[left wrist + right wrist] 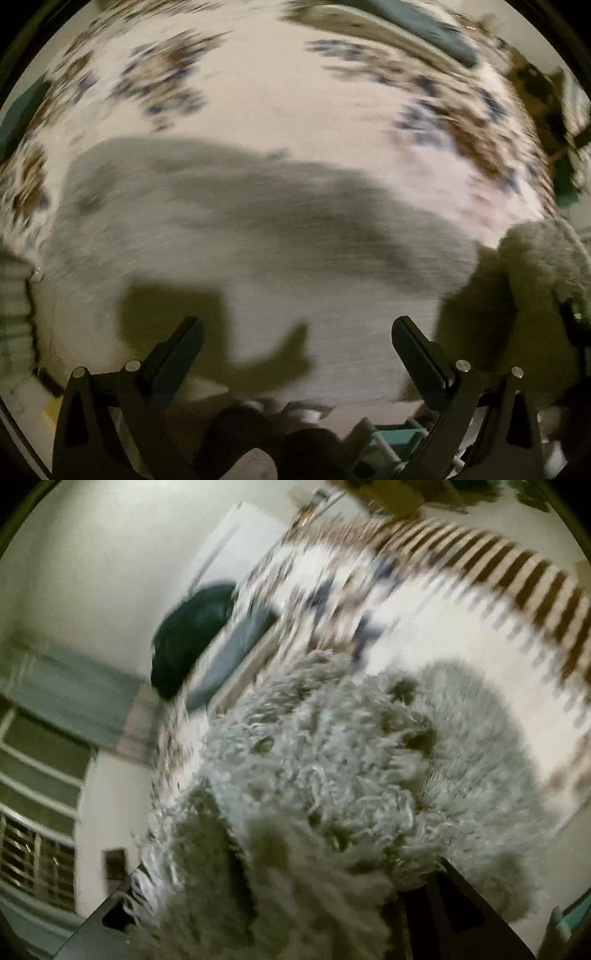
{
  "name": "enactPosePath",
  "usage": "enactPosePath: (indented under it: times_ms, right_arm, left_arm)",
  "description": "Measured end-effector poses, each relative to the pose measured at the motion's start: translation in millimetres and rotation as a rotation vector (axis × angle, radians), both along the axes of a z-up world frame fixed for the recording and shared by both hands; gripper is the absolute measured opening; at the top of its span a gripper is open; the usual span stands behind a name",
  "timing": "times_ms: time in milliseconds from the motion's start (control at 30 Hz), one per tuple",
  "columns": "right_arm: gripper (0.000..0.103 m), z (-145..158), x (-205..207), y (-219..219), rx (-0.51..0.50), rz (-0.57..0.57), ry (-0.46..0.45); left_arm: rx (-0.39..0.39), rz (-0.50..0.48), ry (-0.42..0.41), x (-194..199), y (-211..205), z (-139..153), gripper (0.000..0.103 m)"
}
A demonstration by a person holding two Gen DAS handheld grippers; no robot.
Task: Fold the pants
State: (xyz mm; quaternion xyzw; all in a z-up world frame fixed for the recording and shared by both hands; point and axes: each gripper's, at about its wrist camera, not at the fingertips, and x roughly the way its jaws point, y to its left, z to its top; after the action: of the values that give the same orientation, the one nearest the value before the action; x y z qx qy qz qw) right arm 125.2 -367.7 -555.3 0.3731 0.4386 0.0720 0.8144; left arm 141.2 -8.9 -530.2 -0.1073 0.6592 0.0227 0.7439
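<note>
No text, label, brand, number or sign can be read anywhere.

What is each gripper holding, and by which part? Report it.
Left gripper: open, nothing held. Right gripper: fluffy grey pants bunched between its fingers; blur hides which part, and whether the jaws have shut.

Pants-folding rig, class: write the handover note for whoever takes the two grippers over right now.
Left gripper: open, holding nothing, above the fluffy grey pants.
Right gripper: bunched pants fill the gap between its fingers; a grip looks likely, but blur hides it.
Pants lie on the patterned bedspread, one part raised at the right.
Done: a lift seems begun.
Left: no finished fold shows; the folding remains.
</note>
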Motion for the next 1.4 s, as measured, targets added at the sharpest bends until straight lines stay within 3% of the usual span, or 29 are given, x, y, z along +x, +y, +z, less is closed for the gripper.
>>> enactPosePath:
  times_ms: [100,133,233,333,400,567,667,767,800,867,900,933,1000,1133,1233,1400]
  right_arm:
    - [0.026,-39,6,65,-0.08,0.094,0.105]
    - [0.032,-49,10,84,-0.105,0.123,0.145]
    - [0.075,-58,17,139,-0.111,0.275,0.208]
    - [0.076,-44,5,178,-0.104,0.457,0.192]
    - [0.076,-31,-5,177,-0.1,0.47,0.204]
    - [0.076,0,-31,116,-0.132,0.325,0.238]
    - [0.077,15,-48,68,-0.176,0.202,0.284]
    - [0.077,9,-53,23,-0.212,0.103,0.334]
    - [0.077,6,-53,10,-0.214,0.082,0.344]
    - [0.077,-2,-48,-7,-0.227,0.056,0.365]
    - [0.077,-3,-48,-15,-0.228,0.053,0.369]
    - [0.077,-8,-44,-22,-0.238,0.047,0.382]
    - [0.077,-14,-39,-30,-0.237,0.045,0.393]
    - [0.077,-23,-21,-22,-0.264,0.083,0.399]
    - [0.077,-36,-8,-11,-0.28,0.107,0.409]
    - [0.077,-62,11,-2,-0.337,0.114,0.477]
  left_arm:
    - [0.008,0.046,0.021,-7,37,-8,0.103]
    - [0.008,0.059,0.02,-10,52,-10,0.103]
    - [0.014,0.089,0.014,-16,77,-13,0.103]
    - [-0.003,0.103,0.0,-16,94,-8,0.103]
    - [-0.026,0.081,-0.032,-10,94,-3,0.103]
    - [-0.097,-0.083,-0.118,15,38,7,0.103]
    - [-0.113,-0.185,-0.125,31,-11,-10,0.103]
    - [-0.127,-0.222,-0.089,44,-44,-37,0.103]
    - [-0.142,-0.23,-0.071,48,-53,-46,0.098]
    - [-0.198,-0.243,-0.071,52,-68,-60,0.058]
    - [-0.221,-0.253,-0.074,50,-72,-60,0.02]
    - [-0.227,-0.252,-0.092,48,-73,-57,0.016]
    - [-0.234,-0.236,-0.153,39,-67,-41,0.012]
    - [-0.232,-0.145,-0.158,23,-38,-24,0.012]
    - [-0.209,-0.106,-0.135,22,-28,-38,0.013]
    - [-0.221,-0.093,-0.082,32,-31,-68,0.025]
